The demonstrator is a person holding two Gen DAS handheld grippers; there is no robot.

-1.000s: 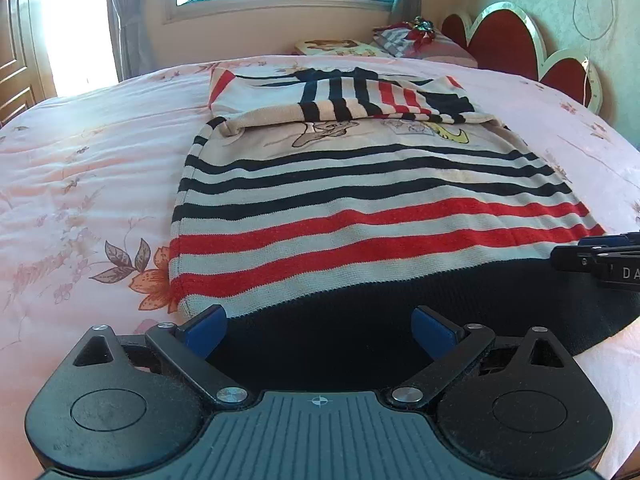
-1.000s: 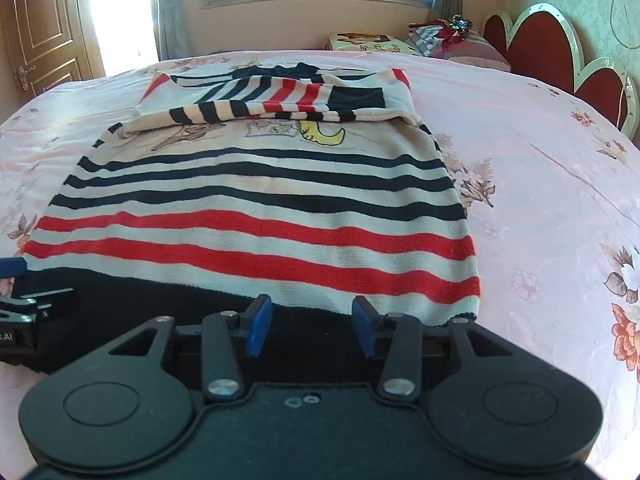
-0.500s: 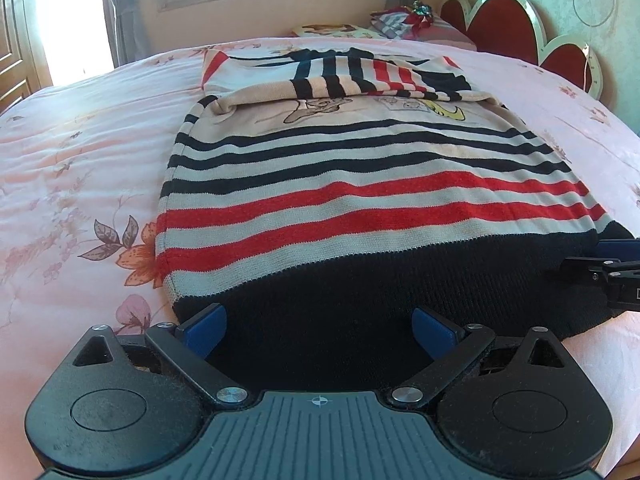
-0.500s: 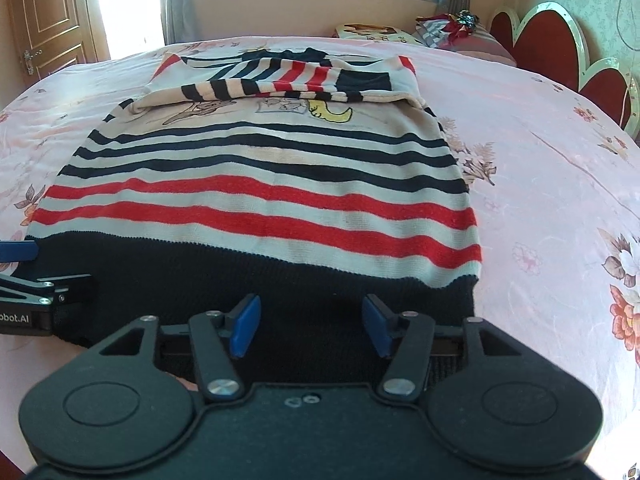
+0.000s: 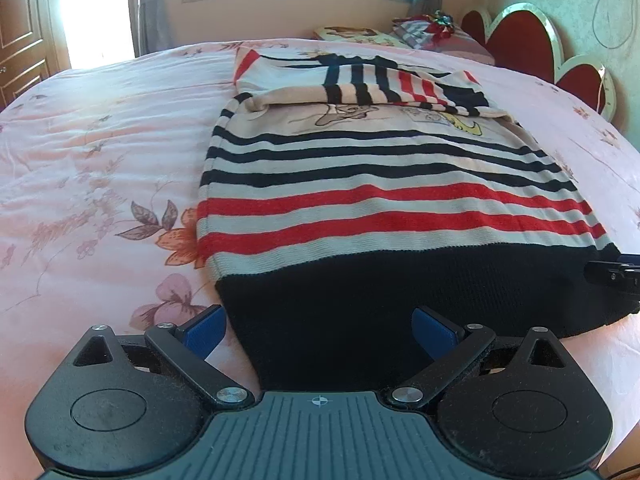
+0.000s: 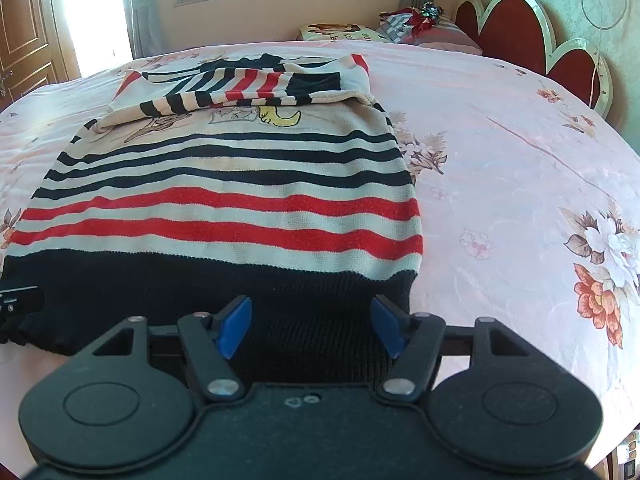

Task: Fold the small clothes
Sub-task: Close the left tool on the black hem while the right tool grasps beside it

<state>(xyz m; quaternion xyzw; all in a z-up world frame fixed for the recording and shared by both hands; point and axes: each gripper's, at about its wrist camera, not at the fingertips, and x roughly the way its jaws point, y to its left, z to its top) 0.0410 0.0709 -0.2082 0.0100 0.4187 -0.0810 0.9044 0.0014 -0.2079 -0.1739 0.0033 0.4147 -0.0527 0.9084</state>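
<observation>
A small striped knit sweater lies flat on the bed, with cream, black and red stripes, a black hem towards me and both sleeves folded across the chest. It also shows in the right wrist view. My left gripper is open, its blue pads at the hem's left corner. My right gripper is open, its pads over the hem's right corner. Each gripper's tip shows at the edge of the other view.
The pink floral bedsheet spreads widely on both sides of the sweater. Pillows and folded cloth lie at the far end by the red scalloped headboard. A window and a wooden door are behind.
Both grippers have drawn back towards the near edge of the bed, so more of the black hem shows. The right gripper has opened wider. The sweater has not moved.
</observation>
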